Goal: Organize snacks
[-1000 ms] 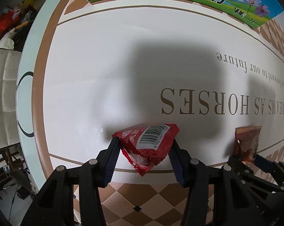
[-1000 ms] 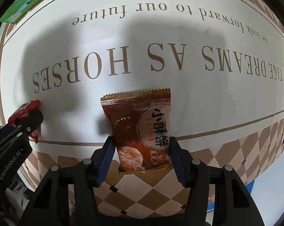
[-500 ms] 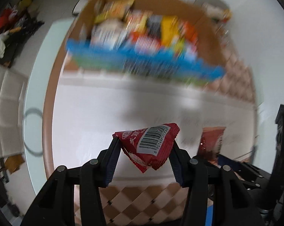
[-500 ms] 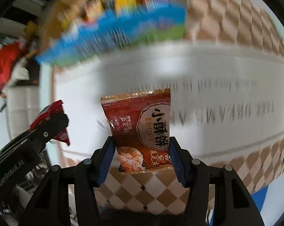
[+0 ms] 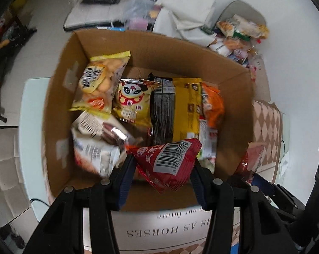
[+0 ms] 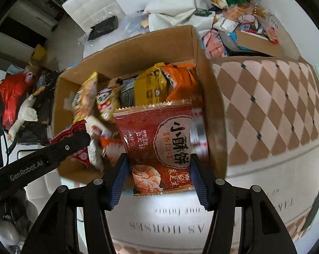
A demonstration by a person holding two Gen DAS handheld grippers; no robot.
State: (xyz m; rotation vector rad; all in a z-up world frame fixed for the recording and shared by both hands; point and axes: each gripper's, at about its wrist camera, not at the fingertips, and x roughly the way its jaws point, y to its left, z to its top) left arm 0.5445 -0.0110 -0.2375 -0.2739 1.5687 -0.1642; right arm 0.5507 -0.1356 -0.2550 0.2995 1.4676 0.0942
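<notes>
My left gripper (image 5: 162, 173) is shut on a red snack packet with a barcode (image 5: 170, 163) and holds it above the near side of an open cardboard box (image 5: 60, 114). My right gripper (image 6: 159, 174) is shut on a brown-red pastry packet (image 6: 159, 146) and holds it over the box's near right corner (image 6: 214, 114). The box holds several snack bags: yellow, orange, black and white ones. The left gripper's arm (image 6: 43, 160) and its red packet show at the left of the right wrist view. The pastry packet shows at the right of the left wrist view (image 5: 252, 158).
The box stands on a table with a white and brown checked cloth (image 6: 275, 114) bearing printed words. More loose snacks (image 6: 239, 6) and a smaller carton (image 6: 259, 42) lie beyond the box. White chairs (image 5: 3, 160) stand at the left.
Both grippers have risen from the tablecloth and moved forward with their packets. They now hang over the open box, which was at the far edge of view before.
</notes>
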